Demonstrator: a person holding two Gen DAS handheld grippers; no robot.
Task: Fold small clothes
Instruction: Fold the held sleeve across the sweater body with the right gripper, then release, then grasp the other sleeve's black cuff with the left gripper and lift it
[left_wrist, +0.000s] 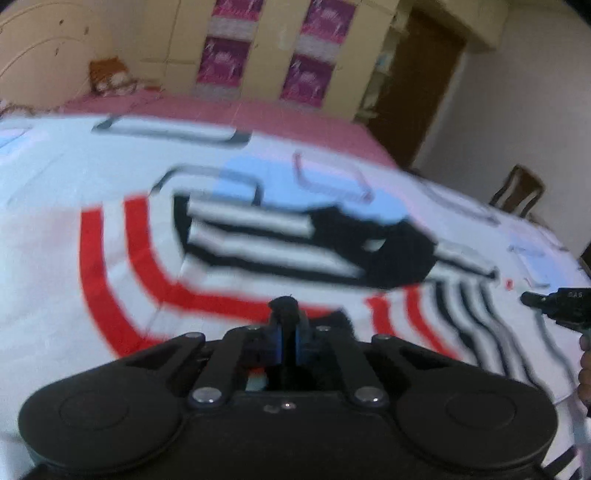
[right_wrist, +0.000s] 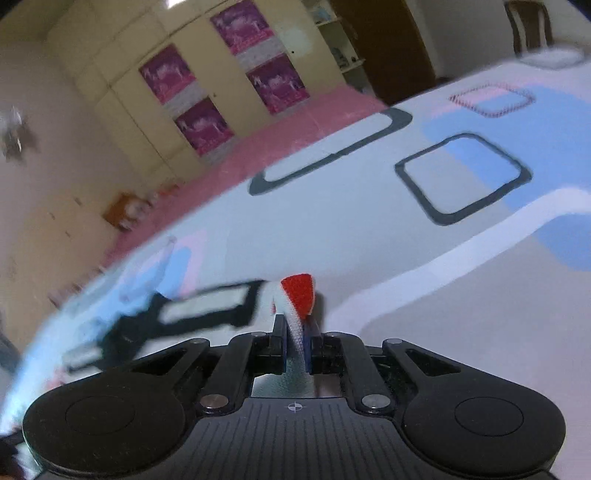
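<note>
A small white garment (left_wrist: 258, 240) with red curved bands and black stripes lies spread on the bed in the blurred left wrist view. My left gripper (left_wrist: 287, 332) is at its near edge, jaws shut on a dark bit of its fabric. In the same view my right gripper (left_wrist: 554, 304) shows at the right edge, beside the black-striped part. In the right wrist view the right gripper (right_wrist: 297, 339) is shut on a white and red fold of the garment (right_wrist: 299, 291), which stands up between the pads.
The bed has a white sheet (right_wrist: 369, 229) printed with blue patches and dark squares, over a pink cover (left_wrist: 295, 118). Behind it stands a cream wardrobe (left_wrist: 266, 55) with pink posters. A brown door (left_wrist: 417, 85) and a wooden chair (left_wrist: 517, 192) are at the right.
</note>
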